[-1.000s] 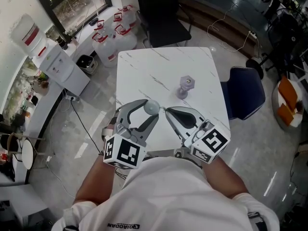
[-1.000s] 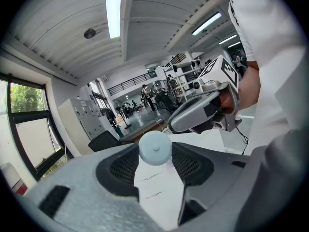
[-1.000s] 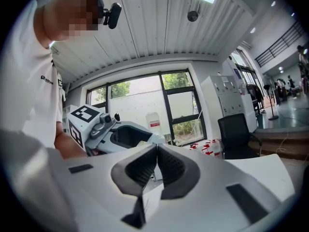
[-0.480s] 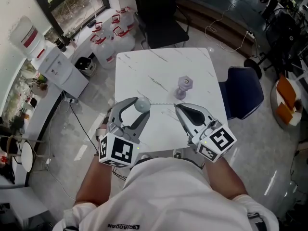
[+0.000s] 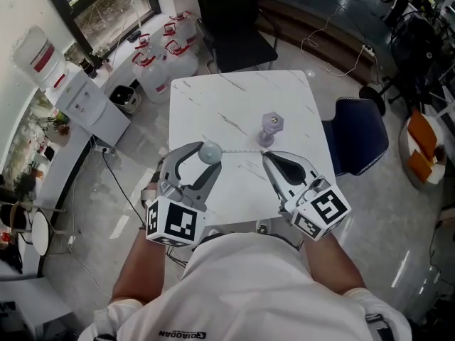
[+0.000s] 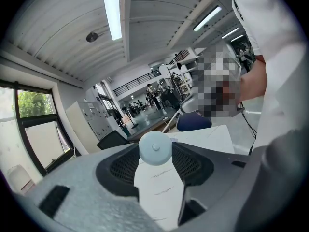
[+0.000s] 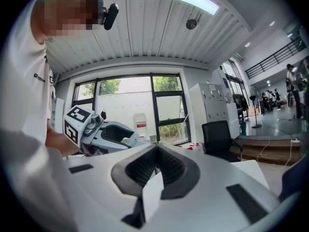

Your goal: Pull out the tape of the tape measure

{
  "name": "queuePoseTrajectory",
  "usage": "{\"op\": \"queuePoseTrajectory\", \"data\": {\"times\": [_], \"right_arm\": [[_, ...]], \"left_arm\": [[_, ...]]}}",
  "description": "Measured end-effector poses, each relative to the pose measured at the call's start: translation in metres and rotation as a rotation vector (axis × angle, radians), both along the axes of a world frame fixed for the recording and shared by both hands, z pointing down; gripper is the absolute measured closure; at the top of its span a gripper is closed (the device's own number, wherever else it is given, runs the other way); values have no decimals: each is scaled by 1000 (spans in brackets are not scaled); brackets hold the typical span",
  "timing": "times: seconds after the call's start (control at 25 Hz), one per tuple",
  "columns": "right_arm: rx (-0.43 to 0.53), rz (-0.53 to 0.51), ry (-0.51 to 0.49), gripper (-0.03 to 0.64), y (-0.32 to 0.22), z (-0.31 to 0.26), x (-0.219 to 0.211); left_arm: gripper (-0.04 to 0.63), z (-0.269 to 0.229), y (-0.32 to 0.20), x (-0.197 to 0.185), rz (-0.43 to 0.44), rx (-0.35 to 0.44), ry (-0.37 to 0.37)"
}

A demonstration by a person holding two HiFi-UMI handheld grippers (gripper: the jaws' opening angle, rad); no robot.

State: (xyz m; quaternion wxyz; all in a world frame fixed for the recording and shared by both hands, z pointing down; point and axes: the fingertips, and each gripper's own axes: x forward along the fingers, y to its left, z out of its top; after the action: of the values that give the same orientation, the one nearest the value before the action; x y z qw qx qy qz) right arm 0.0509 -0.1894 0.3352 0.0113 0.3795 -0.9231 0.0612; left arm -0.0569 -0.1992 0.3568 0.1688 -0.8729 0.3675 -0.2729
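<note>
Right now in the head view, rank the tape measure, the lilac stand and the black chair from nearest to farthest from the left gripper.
1. Tape measure: clamped in the left gripper's jaws.
2. Lilac stand: on the table, ahead and right.
3. Black chair: beyond the table's far edge.

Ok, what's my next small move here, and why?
Probably draw the right claw sideways, away from the left claw, with the left held steady. The left claw grips the round tape measure, the right is shut on the end of the tape, and only a short stretch spans them.
</note>
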Motion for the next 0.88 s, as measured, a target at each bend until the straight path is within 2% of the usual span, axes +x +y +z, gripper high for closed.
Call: {"op": "queuePoseTrajectory", "data": {"times": [0.16, 0.56, 0.88], "right_arm": [[-20, 71, -14, 609, -8, 0, 24], [6, 81, 12, 609, -6, -6, 33], [-1, 161, 9, 609, -12, -9, 62]], "left_arm": [[373, 0, -5, -17, -49, -7, 10], [373, -10, -5, -21, -51, 19, 3], [373, -14, -12, -40, -107, 21, 14]]}}
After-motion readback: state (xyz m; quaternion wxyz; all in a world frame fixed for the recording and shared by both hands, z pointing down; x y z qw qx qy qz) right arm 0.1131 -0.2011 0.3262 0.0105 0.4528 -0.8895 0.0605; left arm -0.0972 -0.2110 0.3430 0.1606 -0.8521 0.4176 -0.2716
